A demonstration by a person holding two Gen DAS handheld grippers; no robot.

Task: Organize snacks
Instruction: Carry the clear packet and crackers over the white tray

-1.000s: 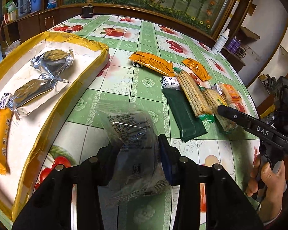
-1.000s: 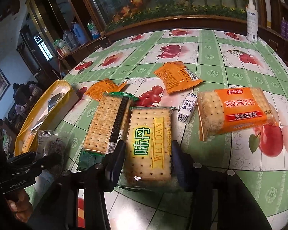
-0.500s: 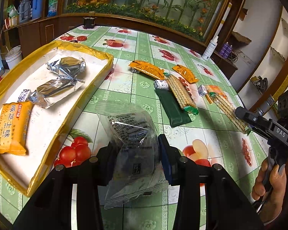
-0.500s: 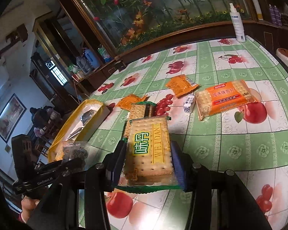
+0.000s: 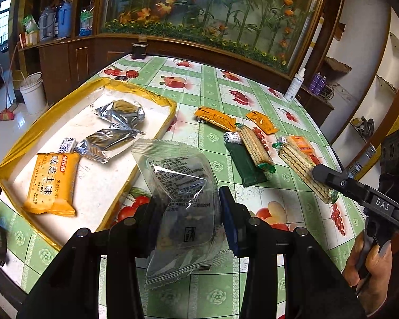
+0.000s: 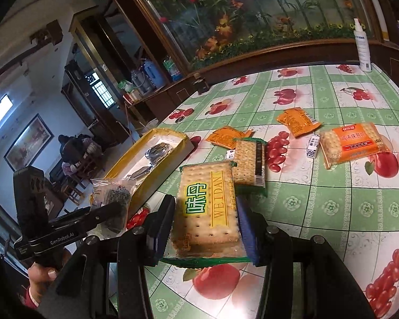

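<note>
Both grippers are now raised higher above the table (image 5: 210, 138) than before. A clear snack packet (image 5: 183, 207) is pinched by the left gripper (image 5: 188, 212) beside the yellow-rimmed tray (image 5: 157, 98). A cracker pack (image 6: 207, 207) is clamped by the right gripper (image 6: 204, 228), clear of the remaining loose snacks.

Tray (image 5: 157, 98) (packets (image 5: 117, 111) inside) left of biscuits (image 5: 252, 143).

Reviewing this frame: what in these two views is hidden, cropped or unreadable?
- Left wrist view: contents of the clear packet are dark and unidentifiable; its print is too small.
- Left wrist view: the silver packets in the yellow tray show no label.
- Right wrist view: tray interior mostly hidden by its near wall and the left gripper.
</note>
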